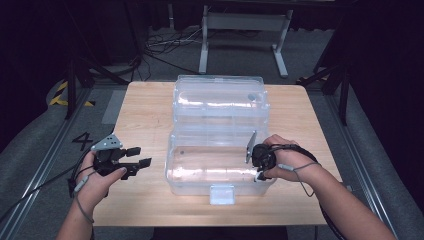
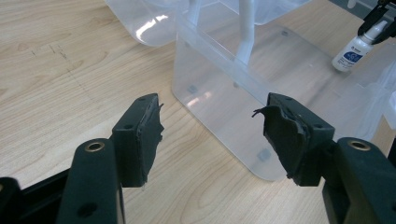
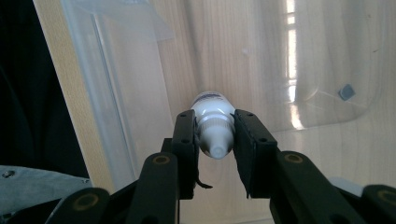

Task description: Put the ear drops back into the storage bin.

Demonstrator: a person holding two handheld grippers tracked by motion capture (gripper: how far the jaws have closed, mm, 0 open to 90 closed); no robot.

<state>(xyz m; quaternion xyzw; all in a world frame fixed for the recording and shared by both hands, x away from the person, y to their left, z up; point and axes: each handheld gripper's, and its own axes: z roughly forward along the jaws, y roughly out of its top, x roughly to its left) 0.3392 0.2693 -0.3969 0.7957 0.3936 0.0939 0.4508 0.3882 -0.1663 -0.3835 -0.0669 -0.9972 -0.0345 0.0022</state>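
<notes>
A clear plastic box (image 1: 220,167) stands open on the wooden table (image 1: 145,110), its lid (image 1: 220,97) tipped back behind it. My right gripper (image 1: 260,172) reaches down into the box's right end and is shut on a small white bottle (image 3: 212,116) with a blue label, gripped by its neck. From the left gripper view the bottle (image 2: 352,51) hangs upright inside the box (image 2: 233,93), held by the right gripper (image 2: 378,21). My left gripper (image 1: 140,156) hovers over the table left of the box, open with nothing between its jaws (image 2: 210,126).
The box's latch tab (image 1: 222,194) sticks out at the front, near the table's front edge. Bare wood (image 2: 70,70) lies to the left of the box. Dark floor, cables and a metal frame (image 1: 245,30) are beyond the table.
</notes>
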